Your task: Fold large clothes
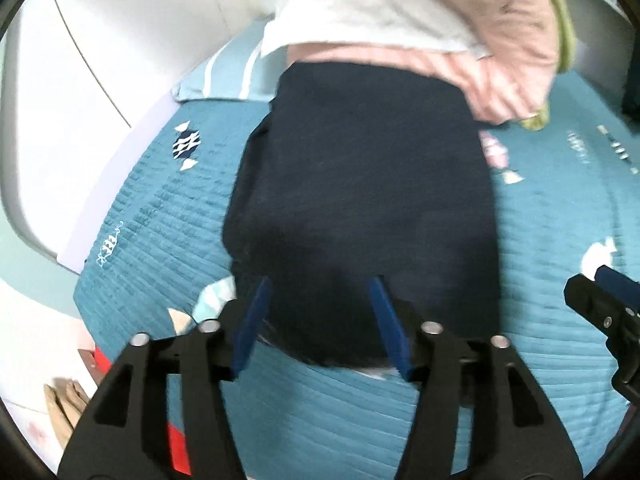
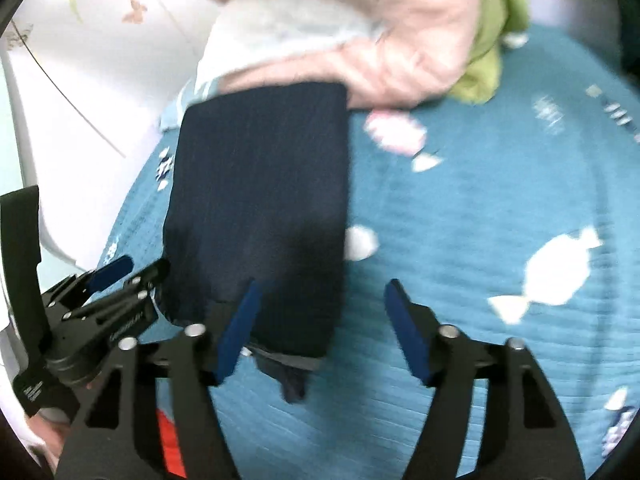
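A dark navy garment [image 1: 360, 208] lies folded into a long rectangle on the teal bedspread [image 1: 168, 216]; it also shows in the right wrist view [image 2: 260, 200]. My left gripper [image 1: 322, 292] is open, its blue pads [image 1: 256, 320] over the garment's near end, holding nothing. My right gripper [image 2: 322, 294] is open over the garment's near right corner, empty. The left gripper also shows in the right wrist view [image 2: 120, 276] at the garment's near left edge. The right gripper shows at the right edge of the left wrist view [image 1: 600, 292].
A pile of pink [image 1: 500, 40], white [image 1: 360, 12] and green [image 2: 492, 40] clothes lies at the far end of the bed. A striped pillow [image 1: 224, 76] sits at far left. A white wall [image 1: 80, 80] borders the bed's left side. Red object [image 1: 176, 448] below the near edge.
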A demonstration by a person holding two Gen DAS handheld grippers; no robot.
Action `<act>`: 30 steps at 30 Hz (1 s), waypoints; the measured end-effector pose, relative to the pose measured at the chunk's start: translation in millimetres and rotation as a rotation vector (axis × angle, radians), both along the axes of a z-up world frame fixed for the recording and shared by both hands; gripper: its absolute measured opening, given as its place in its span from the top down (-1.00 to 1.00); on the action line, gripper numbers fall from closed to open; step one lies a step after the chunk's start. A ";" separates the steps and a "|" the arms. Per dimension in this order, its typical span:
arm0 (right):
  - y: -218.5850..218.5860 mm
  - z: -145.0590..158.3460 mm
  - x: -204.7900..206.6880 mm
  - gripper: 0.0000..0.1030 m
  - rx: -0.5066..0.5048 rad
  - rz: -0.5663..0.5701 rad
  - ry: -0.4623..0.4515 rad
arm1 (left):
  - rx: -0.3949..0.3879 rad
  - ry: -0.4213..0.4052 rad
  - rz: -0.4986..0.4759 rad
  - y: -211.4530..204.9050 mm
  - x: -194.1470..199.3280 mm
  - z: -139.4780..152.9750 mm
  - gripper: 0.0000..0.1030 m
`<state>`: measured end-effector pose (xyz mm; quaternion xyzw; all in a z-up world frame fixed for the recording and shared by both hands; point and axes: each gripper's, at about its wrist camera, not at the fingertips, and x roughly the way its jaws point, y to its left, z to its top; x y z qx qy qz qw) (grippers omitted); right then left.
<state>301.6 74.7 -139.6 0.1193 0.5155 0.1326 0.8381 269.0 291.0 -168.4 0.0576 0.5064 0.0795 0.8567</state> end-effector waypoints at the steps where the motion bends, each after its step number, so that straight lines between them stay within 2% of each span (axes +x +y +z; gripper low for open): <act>1: -11.7 10.6 -8.9 -0.44 -0.014 -0.021 -0.030 | -0.005 -0.021 0.001 -10.1 -5.9 9.3 -0.24; 4: -48.0 44.7 -34.8 -0.71 -0.094 -0.096 -0.127 | -0.024 -0.074 -0.013 -48.0 -28.2 38.0 -0.31; 5: -59.6 55.8 -42.9 -0.73 -0.108 -0.115 -0.157 | -0.032 -0.091 -0.018 -61.3 -36.2 48.2 -0.42; 10: -104.6 97.9 -73.1 -0.82 -0.138 -0.178 -0.259 | -0.077 -0.161 -0.055 -113.0 -69.2 90.5 -0.46; 11: -110.9 107.3 -82.8 -0.82 -0.155 -0.186 -0.282 | -0.079 -0.180 -0.058 -124.3 -77.9 100.0 -0.53; 14: -124.6 125.7 -105.6 -0.84 -0.195 -0.201 -0.341 | -0.078 -0.231 -0.076 -147.5 -98.5 122.1 -0.55; 16: -131.5 135.1 -112.8 -0.85 -0.219 -0.207 -0.375 | -0.083 -0.257 -0.079 -156.3 -108.4 134.0 -0.57; 17: -136.4 139.8 -118.1 -0.85 -0.232 -0.218 -0.392 | -0.089 -0.269 -0.076 -161.0 -113.8 141.0 -0.65; 21: -146.9 154.1 -133.9 -0.85 -0.250 -0.221 -0.441 | -0.093 -0.323 -0.068 -172.1 -130.4 163.1 -0.66; 30: -146.9 163.8 -158.6 -0.85 -0.270 -0.210 -0.484 | -0.096 -0.374 -0.069 -181.3 -155.0 183.0 -0.66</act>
